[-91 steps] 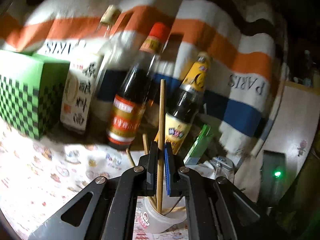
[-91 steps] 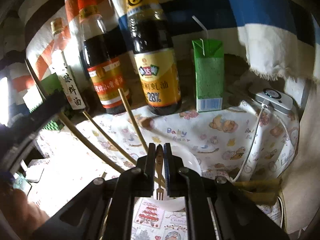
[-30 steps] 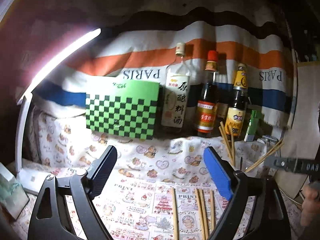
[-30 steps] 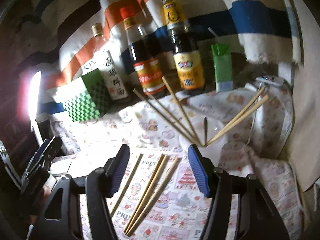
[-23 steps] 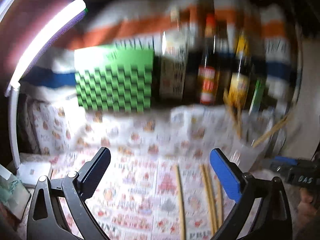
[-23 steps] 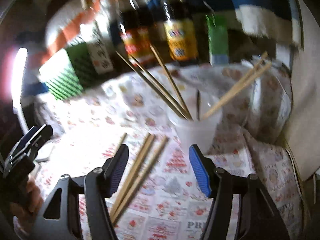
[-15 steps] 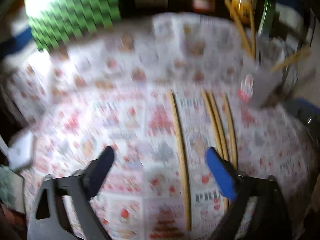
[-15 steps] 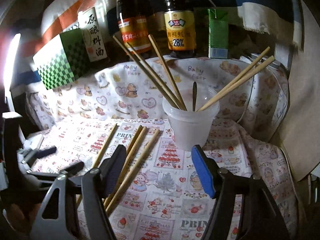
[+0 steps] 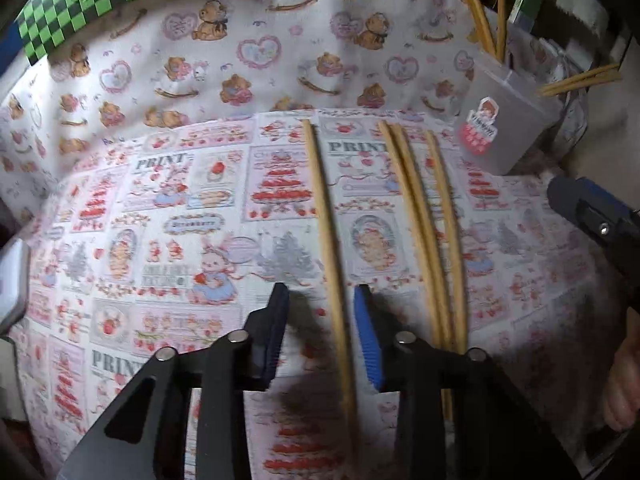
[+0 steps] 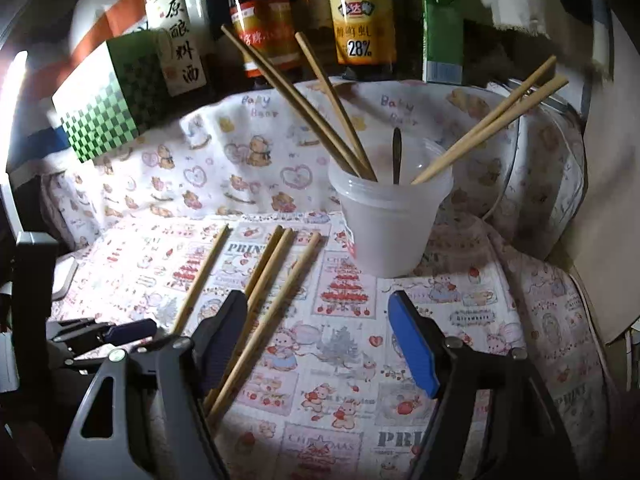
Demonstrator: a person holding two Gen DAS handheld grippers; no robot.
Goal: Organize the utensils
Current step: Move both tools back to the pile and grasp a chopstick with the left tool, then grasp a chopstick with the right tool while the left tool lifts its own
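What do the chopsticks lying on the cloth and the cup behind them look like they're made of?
The chopsticks look like bamboo or light wood: matte tan with no shine, though the grain is too fine to see. The cup looks like frosted, translucent plastic: milky walls, a moulded ridged rim, and utensils showing faintly through it.

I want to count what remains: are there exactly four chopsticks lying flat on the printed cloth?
Yes, four chopsticks lie flat on the printed cloth, one apart at the left, beside the plastic cup.
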